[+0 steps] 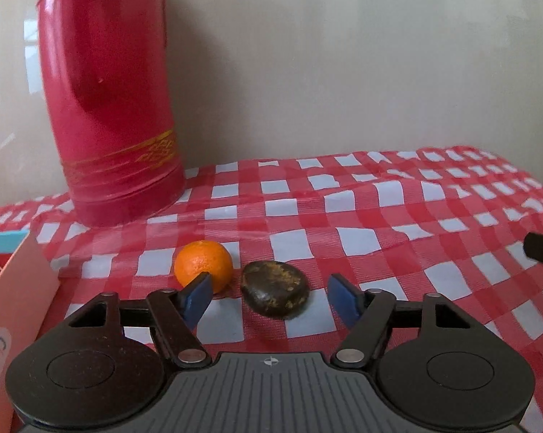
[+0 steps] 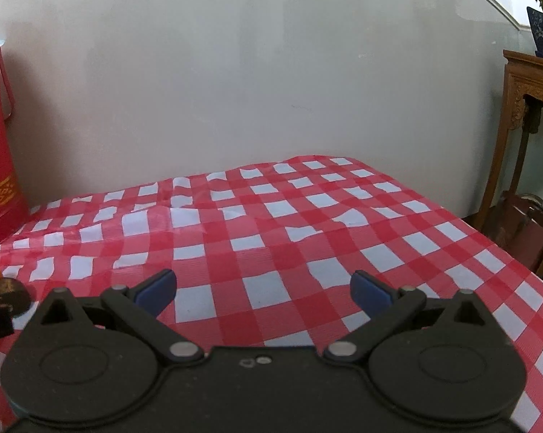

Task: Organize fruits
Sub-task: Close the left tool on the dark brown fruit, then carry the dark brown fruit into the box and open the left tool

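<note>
- Here, in the left wrist view, the left gripper (image 1: pixel 269 297) tilted down over the checked table (image 1: pixel 397 213), its jaws apart around a dark fruit (image 1: pixel 275 288) without touching it.
- An orange (image 1: pixel 203 265) sat just left of that fruit, behind the left blue pad (image 1: pixel 197 299), before a red flask (image 1: pixel 109 108).
- In the right wrist view, the right gripper (image 2: pixel 264 288) hung over bare cloth, its jaws released and holding nothing.

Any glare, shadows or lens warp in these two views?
Left wrist view: window glare on the flask, which casts a soft shadow on the wall and looks bowed by the fisheye. Right wrist view: even light, the tablecloth checks curve, corners dark.
</note>
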Action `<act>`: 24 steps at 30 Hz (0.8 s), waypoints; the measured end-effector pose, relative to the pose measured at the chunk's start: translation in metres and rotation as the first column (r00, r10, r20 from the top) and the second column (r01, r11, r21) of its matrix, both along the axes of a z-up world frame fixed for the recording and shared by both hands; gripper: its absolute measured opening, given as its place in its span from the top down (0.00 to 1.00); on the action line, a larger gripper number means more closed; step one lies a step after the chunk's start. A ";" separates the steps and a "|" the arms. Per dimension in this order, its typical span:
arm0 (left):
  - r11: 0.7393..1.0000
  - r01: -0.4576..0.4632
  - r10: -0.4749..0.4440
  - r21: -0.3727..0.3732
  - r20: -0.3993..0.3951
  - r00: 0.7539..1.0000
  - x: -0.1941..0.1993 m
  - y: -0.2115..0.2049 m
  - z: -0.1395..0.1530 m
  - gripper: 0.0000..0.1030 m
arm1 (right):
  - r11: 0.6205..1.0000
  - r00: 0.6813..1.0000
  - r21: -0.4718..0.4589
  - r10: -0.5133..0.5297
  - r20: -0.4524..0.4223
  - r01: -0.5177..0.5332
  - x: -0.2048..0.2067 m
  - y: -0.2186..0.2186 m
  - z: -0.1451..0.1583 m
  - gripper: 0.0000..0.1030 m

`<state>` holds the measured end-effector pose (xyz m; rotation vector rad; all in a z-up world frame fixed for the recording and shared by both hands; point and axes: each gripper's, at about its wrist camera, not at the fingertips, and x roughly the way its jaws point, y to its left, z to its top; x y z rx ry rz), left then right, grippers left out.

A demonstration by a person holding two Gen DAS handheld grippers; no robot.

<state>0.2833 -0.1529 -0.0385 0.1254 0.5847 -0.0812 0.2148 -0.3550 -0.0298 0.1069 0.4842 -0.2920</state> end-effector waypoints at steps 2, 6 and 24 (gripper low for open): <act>1.000 0.009 -0.009 0.021 -0.006 1.000 0.001 -0.005 -0.001 0.41 | 1.000 1.000 0.000 0.001 0.001 -0.001 0.000 -0.002 0.000 0.05; 1.000 0.010 -0.011 -0.019 -0.043 0.999 0.007 -0.001 -0.003 0.57 | 1.000 1.000 0.006 0.004 0.001 -0.004 -0.001 -0.003 -0.001 0.05; 0.999 -0.001 0.001 -0.033 0.011 1.000 -0.035 0.029 0.021 0.60 | 0.998 0.998 -0.005 0.068 0.019 -0.068 -0.006 0.036 0.015 0.06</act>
